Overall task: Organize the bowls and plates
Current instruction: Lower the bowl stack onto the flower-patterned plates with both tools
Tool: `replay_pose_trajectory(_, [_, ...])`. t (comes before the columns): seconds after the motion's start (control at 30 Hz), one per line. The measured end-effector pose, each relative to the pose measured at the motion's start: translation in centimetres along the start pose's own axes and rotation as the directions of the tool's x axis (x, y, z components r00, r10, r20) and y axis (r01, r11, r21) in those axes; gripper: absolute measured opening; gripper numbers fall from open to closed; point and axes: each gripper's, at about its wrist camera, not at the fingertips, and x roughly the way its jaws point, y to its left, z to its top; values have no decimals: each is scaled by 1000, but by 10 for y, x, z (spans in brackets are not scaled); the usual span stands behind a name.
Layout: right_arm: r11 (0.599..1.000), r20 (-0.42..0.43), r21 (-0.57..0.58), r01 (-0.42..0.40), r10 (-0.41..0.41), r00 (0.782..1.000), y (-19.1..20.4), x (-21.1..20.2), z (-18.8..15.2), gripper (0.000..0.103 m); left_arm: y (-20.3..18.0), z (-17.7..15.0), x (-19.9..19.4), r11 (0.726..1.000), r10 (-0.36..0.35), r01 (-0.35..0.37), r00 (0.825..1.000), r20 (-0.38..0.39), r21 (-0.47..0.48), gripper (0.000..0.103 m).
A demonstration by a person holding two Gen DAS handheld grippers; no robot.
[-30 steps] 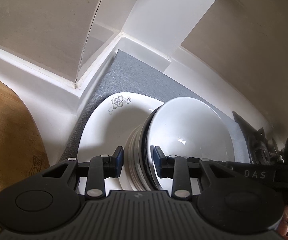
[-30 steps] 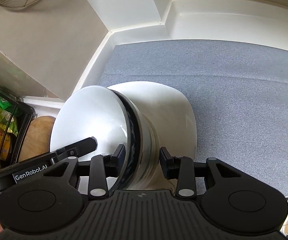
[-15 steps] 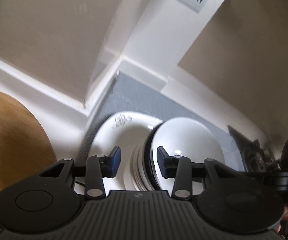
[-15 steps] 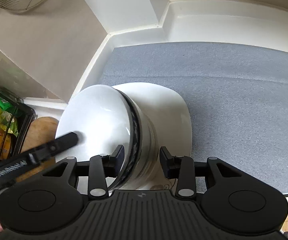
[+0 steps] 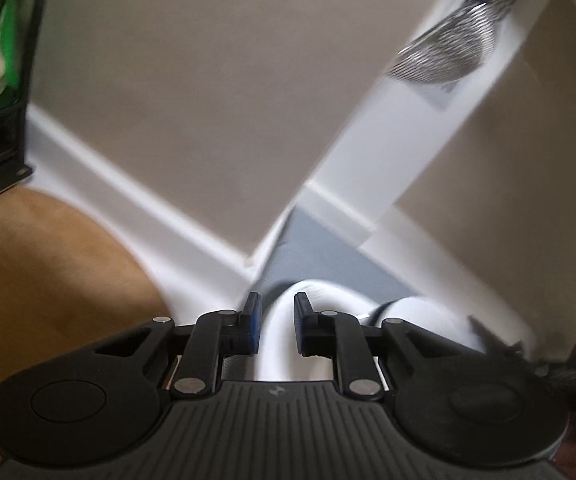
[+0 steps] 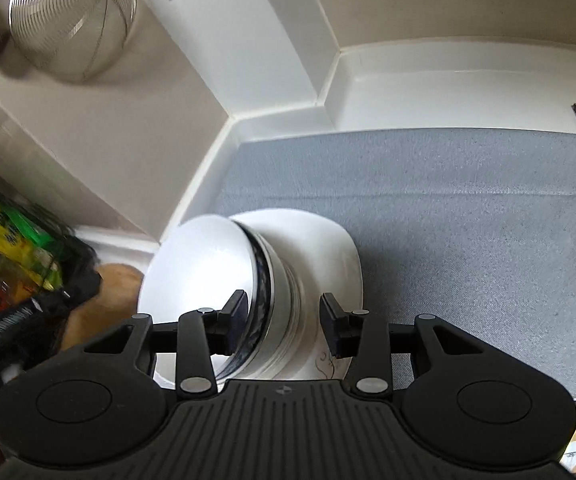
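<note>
A stack of white bowls, the top one with a dark blue rim band, stands on a white plate with a floral mark on a grey mat. My right gripper is open, its jaws on either side of the bowl stack's near wall without pressing it. My left gripper is open with a narrow gap, empty, raised above the plate and bowls, which show blurred below it. The left gripper also shows blurred at the left of the right wrist view.
A round wooden board lies left of the mat. A black wire rack with green and yellow packets stands at far left. A wire mesh basket hangs on the wall. White walls enclose the corner behind the mat.
My left gripper has lifted up and away from the bowl stack and its jaws have narrowed. My right gripper has stayed open around the stack, drawing back slightly.
</note>
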Motion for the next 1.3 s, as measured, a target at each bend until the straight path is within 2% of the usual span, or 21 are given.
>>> replay_pose_trajectory(0.1, [999, 54, 24, -32, 30, 998, -11, -10, 2, 41, 11, -6, 14, 999, 27, -28, 998, -59, -21, 19])
replay_pose_trajectory(0.23, [996, 90, 88, -11, 4, 996, -34, -9, 1, 41, 11, -16, 29, 1000, 14, -16, 994, -112, -15, 19])
replay_pose_trajectory(0.37, [986, 49, 162, 47, -56, 997, -57, 11, -8, 42, 4, -22, 43, 1000, 5, -5, 988, -152, 0, 19])
replay_pose_trajectory(0.5, [980, -18, 196, 38, -36, 999, -67, 33, -17, 42, 2, -29, 53, 1000, -5, 6, 981, -193, 4, 19])
replay_pose_trajectory(0.73, [977, -82, 212, -29, 48, 996, -72, 60, -25, 42, -7, -32, 61, 998, 21, -8, 979, -203, 67, 19])
replay_pose_trajectory(0.8, [976, -89, 214, -42, 63, 994, -72, 63, -26, 39, -16, -31, 59, 994, 38, -17, 977, -209, 104, 20])
replay_pose_trajectory(0.9, [977, -92, 202, -69, 89, 992, -73, 63, -26, 28, -30, -32, 65, 991, 43, -14, 975, -216, 132, 20])
replay_pose_trajectory(1.0, [981, -87, 188, -50, 67, 994, -78, 58, -25, 27, -46, -37, 71, 988, 55, -22, 974, -220, 150, 20])
replay_pose_trajectory(1.07, [979, -85, 201, -39, 57, 995, -88, 54, -23, 21, -59, -42, 76, 988, 56, -21, 972, -228, 155, 21])
replay_pose_trajectory(1.3, [972, -69, 234, 6, 10, 998, -132, 27, -17, 20, -116, -69, 98, 982, 34, 16, 965, -260, 187, 21])
